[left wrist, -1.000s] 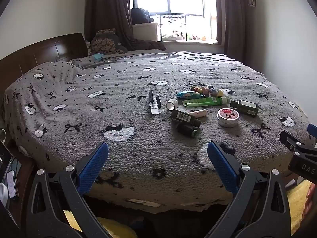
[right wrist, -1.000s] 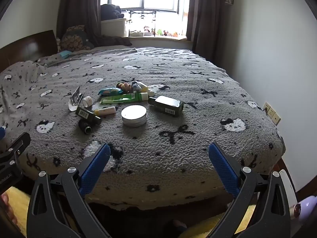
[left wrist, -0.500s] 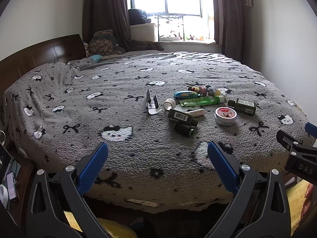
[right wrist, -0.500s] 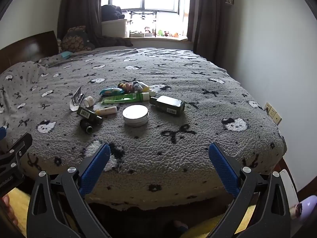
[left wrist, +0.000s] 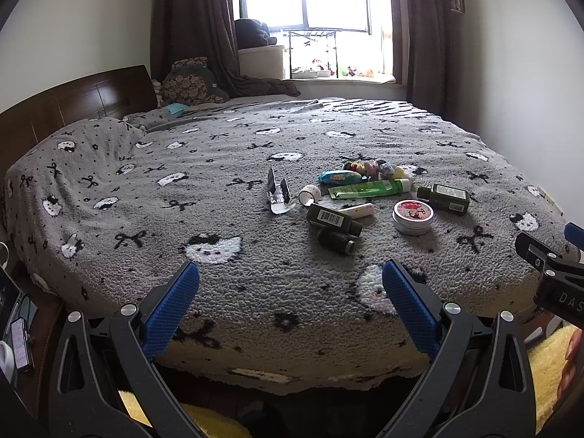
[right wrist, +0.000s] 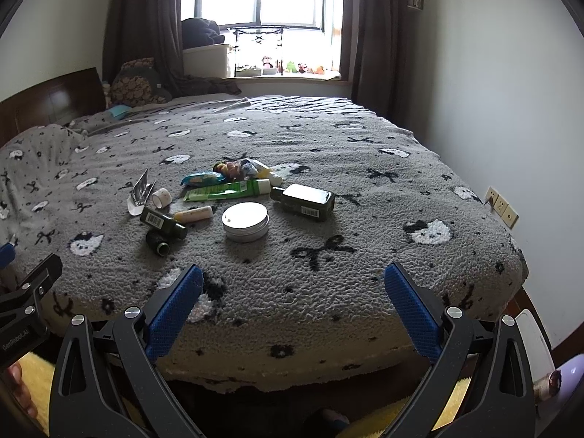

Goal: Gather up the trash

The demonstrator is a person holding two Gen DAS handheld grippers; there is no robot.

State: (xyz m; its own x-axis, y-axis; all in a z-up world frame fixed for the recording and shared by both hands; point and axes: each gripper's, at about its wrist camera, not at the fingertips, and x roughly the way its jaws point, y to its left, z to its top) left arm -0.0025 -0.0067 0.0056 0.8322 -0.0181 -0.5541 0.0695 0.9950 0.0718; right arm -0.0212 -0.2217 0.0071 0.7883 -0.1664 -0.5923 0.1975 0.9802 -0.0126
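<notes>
A cluster of trash lies on the grey patterned bedspread [left wrist: 219, 168]: a round tin [left wrist: 412, 216] [right wrist: 245, 221], a green tube [left wrist: 368, 188] [right wrist: 226, 189], dark green bottles [left wrist: 330, 217] [right wrist: 306, 201], a small dark bottle [left wrist: 335, 241], a cream stick [left wrist: 359, 210], a tape roll [left wrist: 309, 194], a silver wrapper [left wrist: 279, 197] and snack packets [left wrist: 337, 176]. My left gripper [left wrist: 290, 284] is open and empty at the bed's near edge. My right gripper [right wrist: 292, 288] is open and empty, also short of the bed's edge.
A dark wooden headboard [left wrist: 69, 109] stands at the left, pillows [left wrist: 189, 82] at the back, curtains and a window beyond. A wall with sockets [right wrist: 502, 206] runs along the right. A yellow rug [left wrist: 554, 365] lies on the floor. A phone [left wrist: 20, 343] lies at the lower left.
Both views have shifted slightly: the bed and the trash sit a little farther and lower in frame. Both grippers stay open and empty.
</notes>
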